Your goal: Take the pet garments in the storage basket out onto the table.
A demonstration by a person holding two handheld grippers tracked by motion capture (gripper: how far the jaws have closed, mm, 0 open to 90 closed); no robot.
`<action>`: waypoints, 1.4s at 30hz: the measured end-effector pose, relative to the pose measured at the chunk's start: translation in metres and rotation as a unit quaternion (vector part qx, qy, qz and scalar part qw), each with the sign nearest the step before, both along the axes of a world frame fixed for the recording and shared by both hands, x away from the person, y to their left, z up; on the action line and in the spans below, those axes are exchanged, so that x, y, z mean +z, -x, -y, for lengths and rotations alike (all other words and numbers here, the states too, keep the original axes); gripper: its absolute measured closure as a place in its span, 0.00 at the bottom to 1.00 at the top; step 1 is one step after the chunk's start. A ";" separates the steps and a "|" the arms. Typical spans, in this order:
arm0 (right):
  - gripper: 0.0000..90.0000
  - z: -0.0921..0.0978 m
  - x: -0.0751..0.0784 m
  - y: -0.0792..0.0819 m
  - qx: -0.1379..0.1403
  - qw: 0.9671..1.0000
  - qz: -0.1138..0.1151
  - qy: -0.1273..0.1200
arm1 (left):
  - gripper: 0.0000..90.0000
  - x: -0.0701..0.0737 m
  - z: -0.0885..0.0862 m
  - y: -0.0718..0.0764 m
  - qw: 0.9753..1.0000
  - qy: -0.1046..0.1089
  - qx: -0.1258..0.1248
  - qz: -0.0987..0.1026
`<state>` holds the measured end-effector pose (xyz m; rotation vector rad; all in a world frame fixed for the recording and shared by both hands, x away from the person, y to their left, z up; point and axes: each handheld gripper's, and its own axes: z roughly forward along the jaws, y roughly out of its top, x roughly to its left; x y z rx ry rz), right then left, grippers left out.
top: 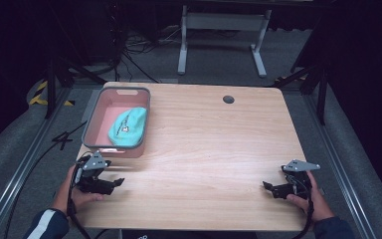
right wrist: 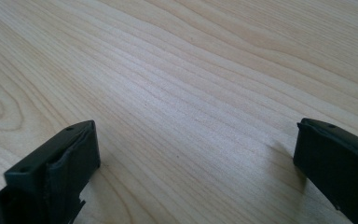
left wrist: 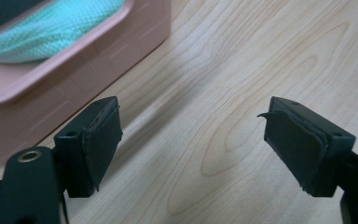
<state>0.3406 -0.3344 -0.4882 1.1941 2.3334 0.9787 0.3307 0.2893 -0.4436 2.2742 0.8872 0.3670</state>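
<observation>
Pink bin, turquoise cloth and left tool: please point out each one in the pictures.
Pink bin [top: 90, 127]: high view, on its left grey rim.
Turquoise cloth [top: 129, 127]: high view, on the middle of the cloth lying inside the bin.
Left tool [left wrist: 193, 144]: left gripper view, midway between its two open black jaws.

place: lab / recording rig room
worktop [top: 204, 144]: pale wood, standalone
surround: black curtains [top: 358, 45], dark frame bars
floor [top: 144, 64]: grey carpet, loose cables [top: 134, 47], hazard tape [top: 40, 94]
background: white desk legs [top: 221, 37]
</observation>
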 end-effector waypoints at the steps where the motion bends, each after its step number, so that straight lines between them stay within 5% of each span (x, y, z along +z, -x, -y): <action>1: 0.01 0.000 0.000 0.000 0.000 1.000 0.000 0.000 | 0.21 0.003 0.000 0.001 1.000 -0.001 0.002 0.000; 10: 0.01 0.000 0.000 0.000 0.000 1.000 0.000 0.000 | 0.21 0.029 -0.008 0.006 0.999 0.022 0.013 0.020; 24: 0.01 0.000 0.000 0.000 0.000 1.000 0.000 0.000 | 0.21 0.068 -0.008 -0.003 0.998 0.007 0.017 0.052; 42: 0.01 0.000 0.000 0.000 -0.001 1.000 0.000 0.000 | 0.21 0.095 0.001 -0.042 0.999 -0.015 0.007 0.038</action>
